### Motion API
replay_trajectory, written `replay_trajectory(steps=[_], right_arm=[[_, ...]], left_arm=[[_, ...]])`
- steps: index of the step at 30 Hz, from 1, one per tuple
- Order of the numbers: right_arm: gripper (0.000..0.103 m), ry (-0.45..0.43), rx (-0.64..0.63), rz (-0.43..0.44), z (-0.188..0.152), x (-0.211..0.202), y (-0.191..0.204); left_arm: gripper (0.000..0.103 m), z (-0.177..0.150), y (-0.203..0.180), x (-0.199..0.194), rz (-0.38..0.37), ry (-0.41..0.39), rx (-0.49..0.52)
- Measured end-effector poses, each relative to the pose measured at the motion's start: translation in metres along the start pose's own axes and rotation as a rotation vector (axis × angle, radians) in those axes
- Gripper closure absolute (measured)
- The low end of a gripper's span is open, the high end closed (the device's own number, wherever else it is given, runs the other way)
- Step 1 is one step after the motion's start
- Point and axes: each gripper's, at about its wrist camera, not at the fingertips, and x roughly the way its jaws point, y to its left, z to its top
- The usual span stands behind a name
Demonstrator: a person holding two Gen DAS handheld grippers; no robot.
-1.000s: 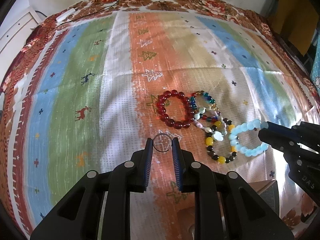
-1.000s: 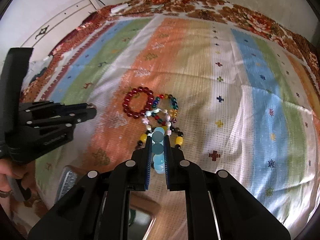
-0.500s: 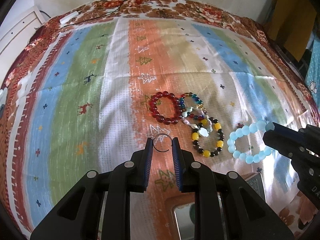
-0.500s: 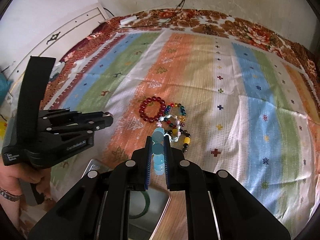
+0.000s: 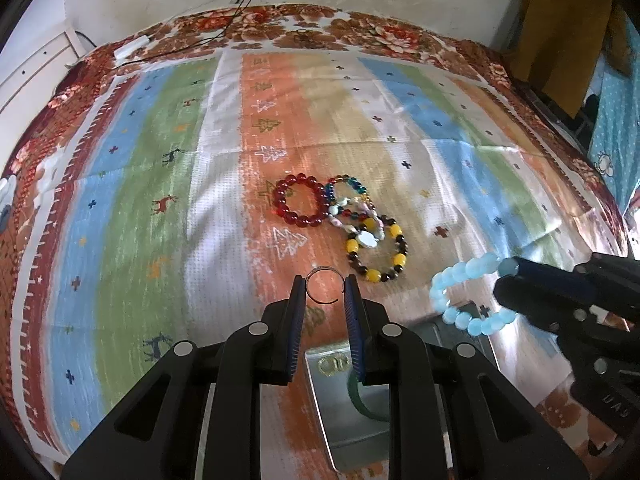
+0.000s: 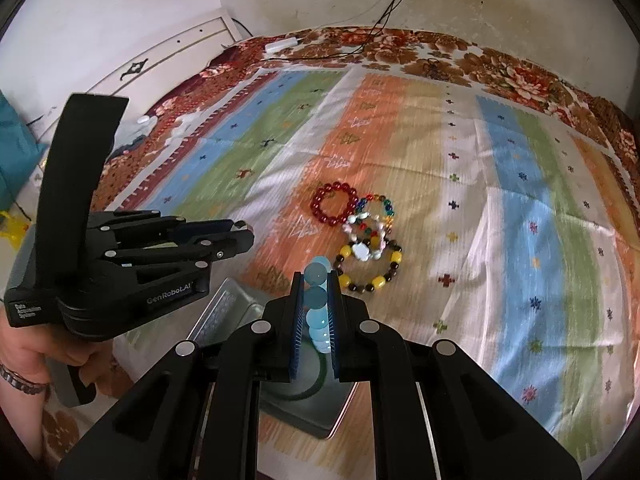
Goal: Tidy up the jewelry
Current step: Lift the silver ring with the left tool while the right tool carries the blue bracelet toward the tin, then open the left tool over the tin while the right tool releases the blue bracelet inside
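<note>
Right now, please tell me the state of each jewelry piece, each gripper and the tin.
Left gripper: shut on the thin ring, held in the air.
Right gripper: shut on the blue bracelet, lifted, hanging.
Red bracelet: flat on the cloth, untouched.
Yellow bracelet: on the cloth, overlapping the mixed beads.
Tin: open, a green bangle inside.
</note>
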Motion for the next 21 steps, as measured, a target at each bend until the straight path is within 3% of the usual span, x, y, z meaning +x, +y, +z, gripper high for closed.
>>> replay_trajectory(steps=[21], right_arm=[[0.091, 0.011, 0.01, 0.04, -0.036, -0.016, 0.006]], left_arm=[[0.084, -0.043, -0.021, -0.023, -0.031, -0.008, 0.042]])
